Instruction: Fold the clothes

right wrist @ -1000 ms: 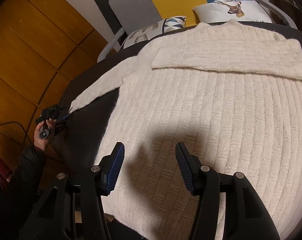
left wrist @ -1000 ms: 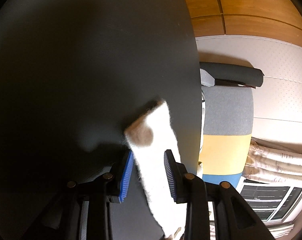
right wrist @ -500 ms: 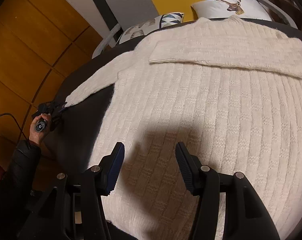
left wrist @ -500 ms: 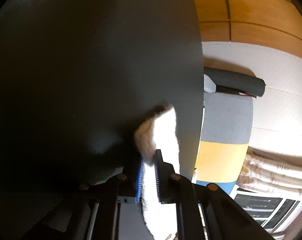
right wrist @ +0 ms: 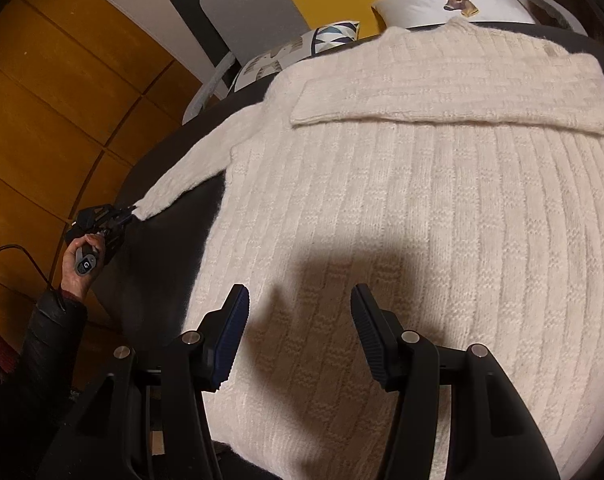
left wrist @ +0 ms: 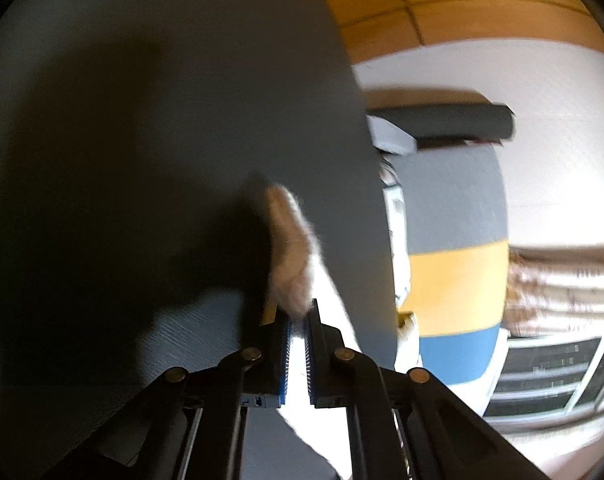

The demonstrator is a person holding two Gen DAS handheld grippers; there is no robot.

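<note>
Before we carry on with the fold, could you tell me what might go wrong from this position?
The left gripper pinches only the very tip of the sweater's sleeve cuff, so the fuzzy knit could slip free when pulled across. The right gripper hangs open above the sweater without pinning it, so dragging the sleeve may shift the body and disturb the other sleeve already folded over.

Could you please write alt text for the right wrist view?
A cream knit sweater lies flat on a dark table, one sleeve folded across its chest. The open right gripper hovers over its hem, while the left gripper pinches the outstretched sleeve's cuff.
</note>
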